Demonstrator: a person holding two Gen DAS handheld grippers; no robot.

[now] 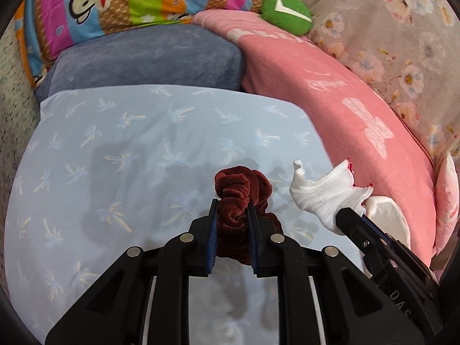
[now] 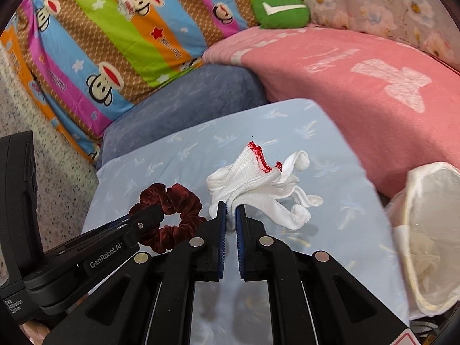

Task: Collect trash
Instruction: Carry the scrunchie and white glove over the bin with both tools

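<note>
Reading "GenRobot.AI" is possible only in the right wrist view, printed on the side of the left gripper, with a small label below it that seems to say "Data Acquisition System". The left wrist view shows only "DAS" on the right gripper. The left gripper's jaws are clamped on a dark red velvet scrunchie, held above the pale blue pillow. The right gripper's jaws are pinched nearly together on a white glove with a red cuff, also lifted off the pillow.

The right wrist view shows the white bag-lined bin at the pillow's right edge with crumpled pale material inside; the left view shows only a sliver of it behind the gripper. Writing on the striped monkey-print cushion is too small to read, and the pink blanket carries pale lettering, blurred.
</note>
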